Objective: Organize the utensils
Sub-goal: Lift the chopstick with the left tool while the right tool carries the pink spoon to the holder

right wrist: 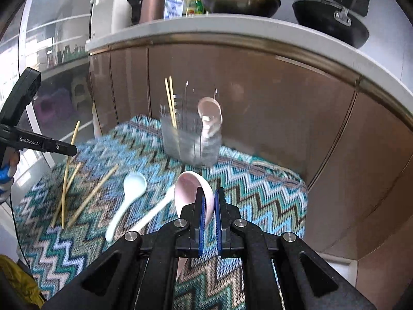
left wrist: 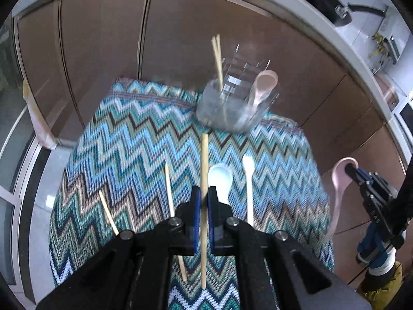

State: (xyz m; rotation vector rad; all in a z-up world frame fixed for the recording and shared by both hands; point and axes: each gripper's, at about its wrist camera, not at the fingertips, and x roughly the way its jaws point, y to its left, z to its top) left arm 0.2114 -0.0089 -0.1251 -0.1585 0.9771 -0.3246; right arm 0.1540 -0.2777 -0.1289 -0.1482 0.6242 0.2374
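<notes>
Clamped between the nearly closed blue-padded jaws of the left hand-held gripper (left wrist: 204,201), a long pale wooden chopstick (left wrist: 204,170) is held lengthwise above the zigzag-patterned blue and teal woven cloth (left wrist: 134,139). A pink ceramic soup spoon (right wrist: 192,190) is pinched by its bowl in the right hand-held gripper (right wrist: 209,204). Near the cloth's far edge, a clear plastic utensil holder (right wrist: 191,139) contains two chopsticks and another pink spoon. Two white spoons (right wrist: 129,193) and loose chopsticks (right wrist: 91,196) are left lying on the cloth.
</notes>
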